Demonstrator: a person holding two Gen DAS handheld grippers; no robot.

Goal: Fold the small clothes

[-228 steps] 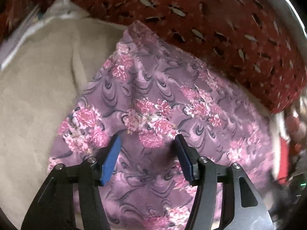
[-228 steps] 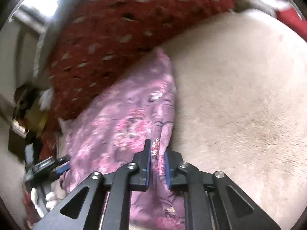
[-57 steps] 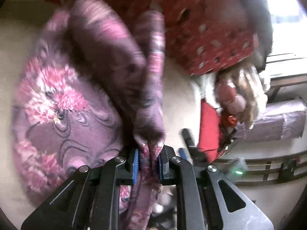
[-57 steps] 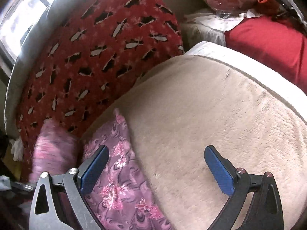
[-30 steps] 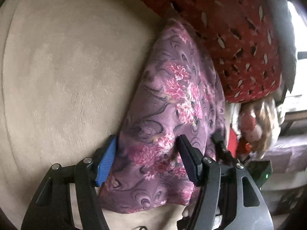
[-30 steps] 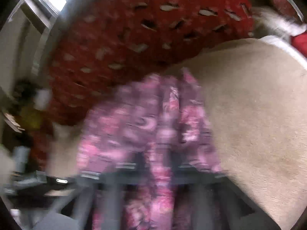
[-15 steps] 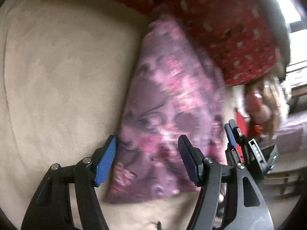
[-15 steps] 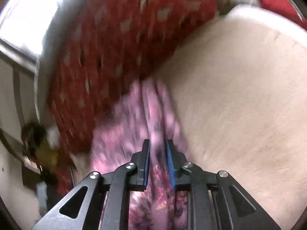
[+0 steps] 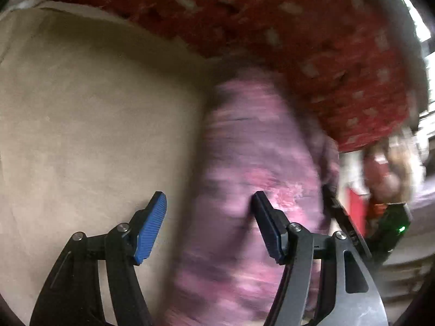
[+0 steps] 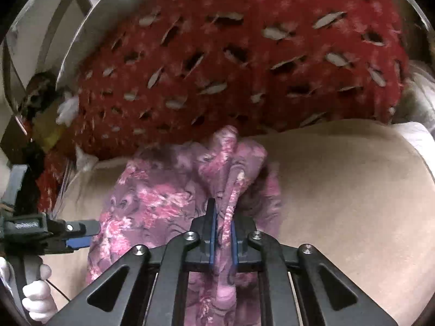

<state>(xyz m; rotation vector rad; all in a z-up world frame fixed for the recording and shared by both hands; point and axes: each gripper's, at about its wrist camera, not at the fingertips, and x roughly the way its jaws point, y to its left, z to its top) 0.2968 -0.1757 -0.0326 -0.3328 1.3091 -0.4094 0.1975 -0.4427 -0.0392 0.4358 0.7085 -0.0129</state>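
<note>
Cloth [image 10: 152, 201]: purple with pink flowers — lies on the tan cushion [image 10: 353, 190], by the red blanket [image 10: 244, 54].
Right tool [image 10: 223, 233]: pinched tight on a cloth fold.
Left tool [image 9: 209, 228]: open wide — holds nothing, over the cloth's edge.

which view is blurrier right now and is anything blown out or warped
Left wrist view: heavy motion smear across the purple floral garment and the red patterned cushion, while the left gripper stays crisp; window light clips white at the upper right edge. Right wrist view: much sharper, the floral print readable at the right gripper; fisheye bends the beige cushion edge; glare upper left.
</note>
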